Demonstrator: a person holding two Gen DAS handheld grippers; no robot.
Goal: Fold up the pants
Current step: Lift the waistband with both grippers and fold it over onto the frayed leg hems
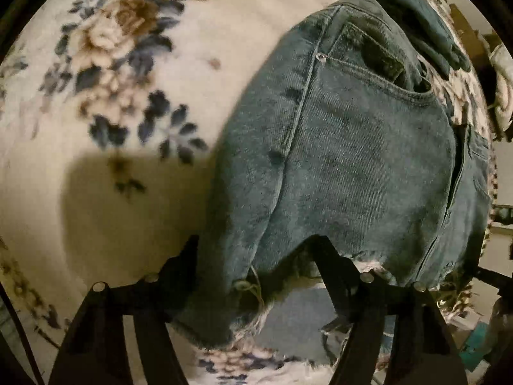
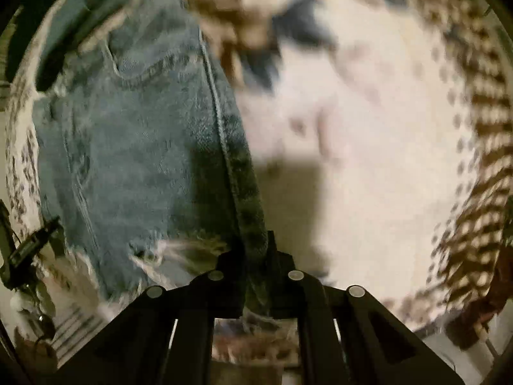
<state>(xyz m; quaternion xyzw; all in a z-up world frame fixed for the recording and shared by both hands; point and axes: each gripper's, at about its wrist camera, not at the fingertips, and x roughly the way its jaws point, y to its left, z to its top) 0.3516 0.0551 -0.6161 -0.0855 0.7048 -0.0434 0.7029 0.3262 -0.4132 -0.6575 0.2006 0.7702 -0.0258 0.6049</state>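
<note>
Faded blue denim pants [image 1: 352, 147] with frayed hems lie on a floral blanket [image 1: 128, 64]. In the left wrist view my left gripper [image 1: 256, 250] has its fingers wide apart, one on each side of the frayed leg end, and the cloth bunches between them. In the right wrist view, which is motion-blurred, my right gripper [image 2: 256, 250] is shut on the side seam edge of the pants [image 2: 134, 147], near the frayed hem. The pocket and waistband lie at the far end in both views.
A dark green garment [image 1: 400, 3] lies beyond the waistband. The blanket's patterned border [image 2: 481, 147] curves along the right. Floor and clutter show past the blanket edge [image 1: 474, 346].
</note>
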